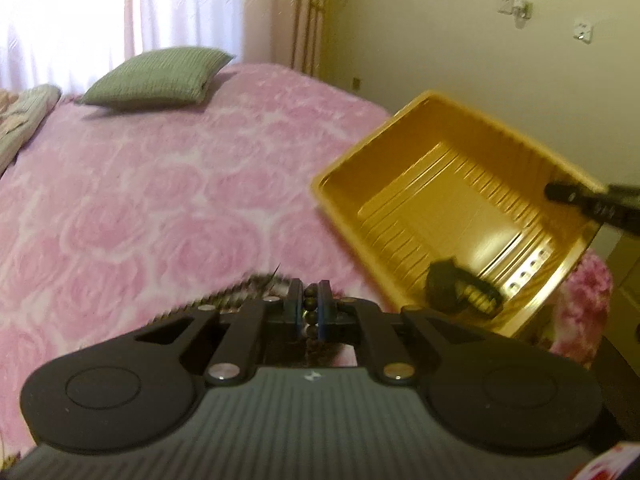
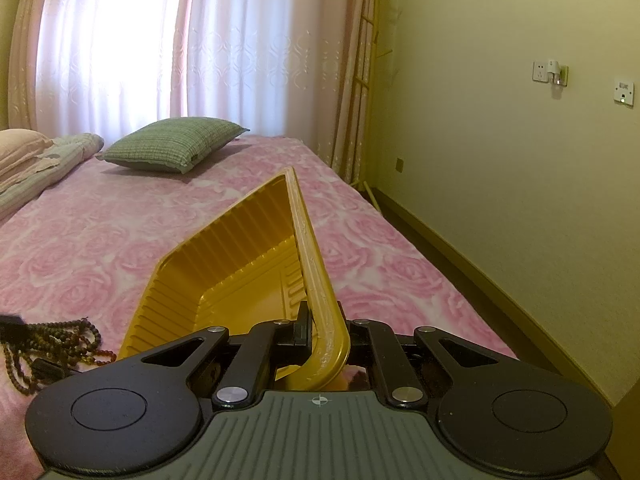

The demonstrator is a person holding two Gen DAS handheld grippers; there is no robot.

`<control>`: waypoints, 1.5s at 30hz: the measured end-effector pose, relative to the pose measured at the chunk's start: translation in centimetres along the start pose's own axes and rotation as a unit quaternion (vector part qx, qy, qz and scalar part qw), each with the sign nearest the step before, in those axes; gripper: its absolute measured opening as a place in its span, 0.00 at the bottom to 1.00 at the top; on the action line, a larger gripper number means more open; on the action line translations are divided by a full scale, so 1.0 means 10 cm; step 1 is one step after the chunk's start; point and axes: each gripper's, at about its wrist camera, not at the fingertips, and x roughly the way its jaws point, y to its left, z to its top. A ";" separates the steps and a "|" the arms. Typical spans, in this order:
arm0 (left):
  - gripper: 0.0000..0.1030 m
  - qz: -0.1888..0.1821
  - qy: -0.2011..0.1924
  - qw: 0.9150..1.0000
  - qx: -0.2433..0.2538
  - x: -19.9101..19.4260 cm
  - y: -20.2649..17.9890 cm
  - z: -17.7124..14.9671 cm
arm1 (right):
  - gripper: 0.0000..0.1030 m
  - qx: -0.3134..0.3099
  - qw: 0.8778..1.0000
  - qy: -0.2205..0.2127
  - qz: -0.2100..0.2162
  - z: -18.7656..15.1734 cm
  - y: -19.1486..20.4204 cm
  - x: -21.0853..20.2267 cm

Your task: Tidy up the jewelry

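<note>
green pillow [image 2: 172, 144], pink bedspread [image 1: 160, 184] — sheer curtains [image 2: 120, 40]

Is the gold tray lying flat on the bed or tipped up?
Tipped up. The right claw pinches the gold tray by its rim, its far edge raised off the pink bedspread.

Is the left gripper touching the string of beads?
Touching. In the left wrist view, the left gripper has its jaws closed on the string of beads; the dark beads sit pinched between both pads.
</note>
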 end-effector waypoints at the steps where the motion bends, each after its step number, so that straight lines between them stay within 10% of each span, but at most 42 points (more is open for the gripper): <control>1: 0.05 -0.003 -0.005 1.000 0.002 -0.01 -0.03 0.05 | 0.08 0.000 1.000 0.000 0.000 0.00 0.00 0.00; 24: 0.16 -0.169 -0.027 0.985 0.004 0.33 -0.90 0.53 | 0.08 0.006 1.000 -0.001 0.002 0.01 0.00 -0.02; 45: 0.25 0.057 -0.013 0.997 -0.042 -0.17 0.50 -0.11 | 0.08 0.003 1.000 0.001 0.003 0.01 -0.02 -0.01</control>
